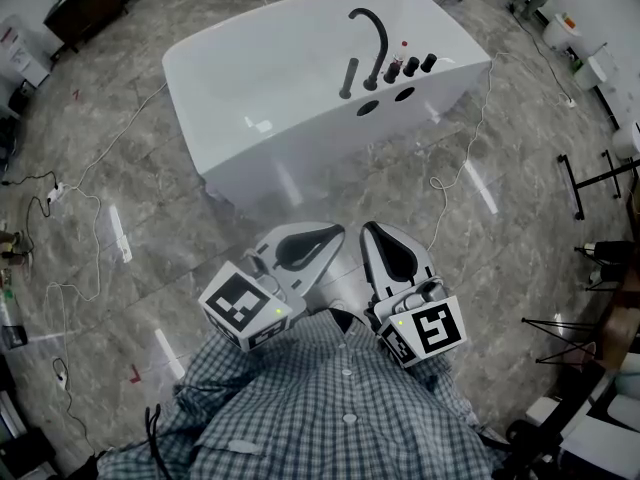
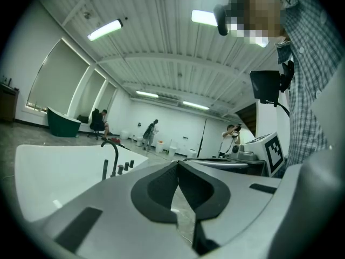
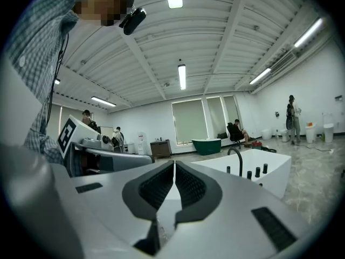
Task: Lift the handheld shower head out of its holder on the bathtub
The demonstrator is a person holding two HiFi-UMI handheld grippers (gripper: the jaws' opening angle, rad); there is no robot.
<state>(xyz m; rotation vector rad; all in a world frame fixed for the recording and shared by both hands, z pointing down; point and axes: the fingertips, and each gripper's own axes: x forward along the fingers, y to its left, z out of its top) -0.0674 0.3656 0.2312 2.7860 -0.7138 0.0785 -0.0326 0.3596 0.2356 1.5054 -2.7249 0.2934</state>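
Holds left gripper [image 1: 336,233] and right gripper [image 1: 371,228], fingers pressed together, well short of upright shower head [image 1: 349,78] straight ahead on bathtub [image 1: 245,163]; neither plainly nearer.

Big open hall: freestanding bathtub [image 1: 280,88], loose cables [image 1: 474,138], stone-tile floor [image 1: 520,168], strip lights [image 3: 181,75].

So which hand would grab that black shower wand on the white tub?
Probably left, narrowly. The left tongs and right tongs are both shut near the chest; the black handheld shower head stands left of the curved black faucet.
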